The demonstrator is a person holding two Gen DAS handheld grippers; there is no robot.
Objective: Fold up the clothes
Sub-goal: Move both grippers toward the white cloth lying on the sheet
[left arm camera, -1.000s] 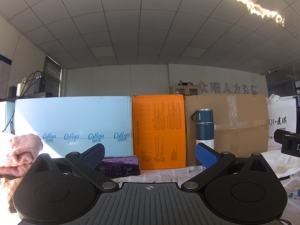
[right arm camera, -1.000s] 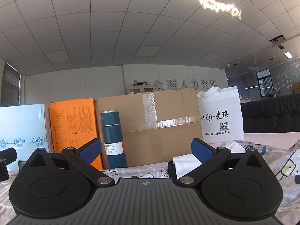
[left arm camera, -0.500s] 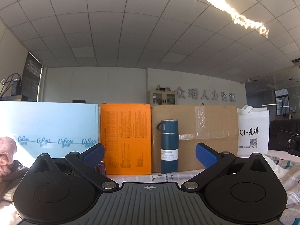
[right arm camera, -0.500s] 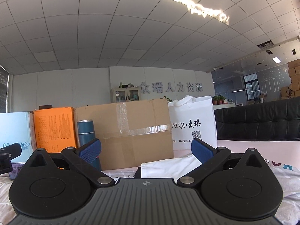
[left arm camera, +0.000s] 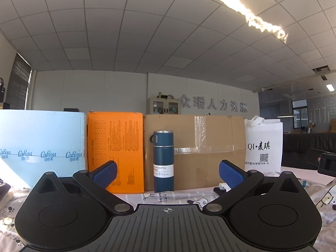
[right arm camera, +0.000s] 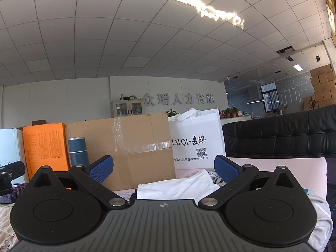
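Left wrist view: the left gripper (left arm camera: 167,171) is pointing level at a blue bottle (left arm camera: 163,160) at frame centre, jaws standing wide apart and gripping nothing, with no garment showing. Right wrist view: the right gripper (right arm camera: 163,169) is likewise gaping wide and empty, and a white garment (right arm camera: 178,185) is lying low at centre just beyond it. Whether that garment is folded cannot be told, so the step in hand is remaining unsettled.
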